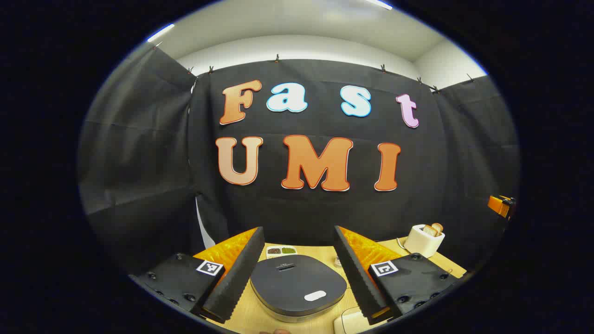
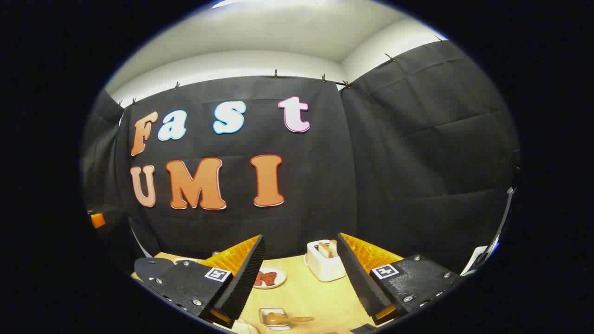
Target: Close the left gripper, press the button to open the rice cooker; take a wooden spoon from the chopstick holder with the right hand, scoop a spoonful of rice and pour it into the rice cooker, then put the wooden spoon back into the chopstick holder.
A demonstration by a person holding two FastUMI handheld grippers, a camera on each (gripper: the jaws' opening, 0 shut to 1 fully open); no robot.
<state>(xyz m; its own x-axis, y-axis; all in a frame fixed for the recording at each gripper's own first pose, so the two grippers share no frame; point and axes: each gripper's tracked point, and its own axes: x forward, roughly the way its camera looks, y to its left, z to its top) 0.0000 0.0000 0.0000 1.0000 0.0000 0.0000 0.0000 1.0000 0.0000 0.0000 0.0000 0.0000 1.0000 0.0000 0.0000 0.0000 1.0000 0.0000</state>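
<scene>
**Booth counter, both grippers raised and unloaded**

Left gripper (image 1: 299,273): bottom centre of the left gripper view. 2 fingers spread wide apart, nothing held between them. Black ridged pads face inward, orange backing behind.

Rice cooker (image 1: 298,286): low in the left gripper view, seen through the gap between the fingers. Dark grey, lid down. A pale oval button (image 1: 315,295) sits on the lid's near edge, right of centre. The cooker stands on the light wooden counter (image 1: 320,254).

Divided dish (image 1: 281,251): just behind the cooker, white, 2 compartments, 1 dark fill and 1 green.

Toaster (image 1: 424,240): lower right of the left gripper view, white, bread slices standing in its slots, well apart from the cooker.

Right gripper (image 2: 300,278): bottom centre of the right gripper view. 2 fingers wide apart, empty.

Toaster (image 2: 325,262), right gripper view: between the fingers, close to the right-hand one.

Plate (image 2: 268,277): small, white, reddish-brown food on it, partly behind the left-hand finger.

Small tray (image 2: 274,317): bottom edge of the right gripper view, with a wooden spoon (image 2: 285,318) lying across it, handle pointing right. Contents of the tray too small to tell.
</scene>
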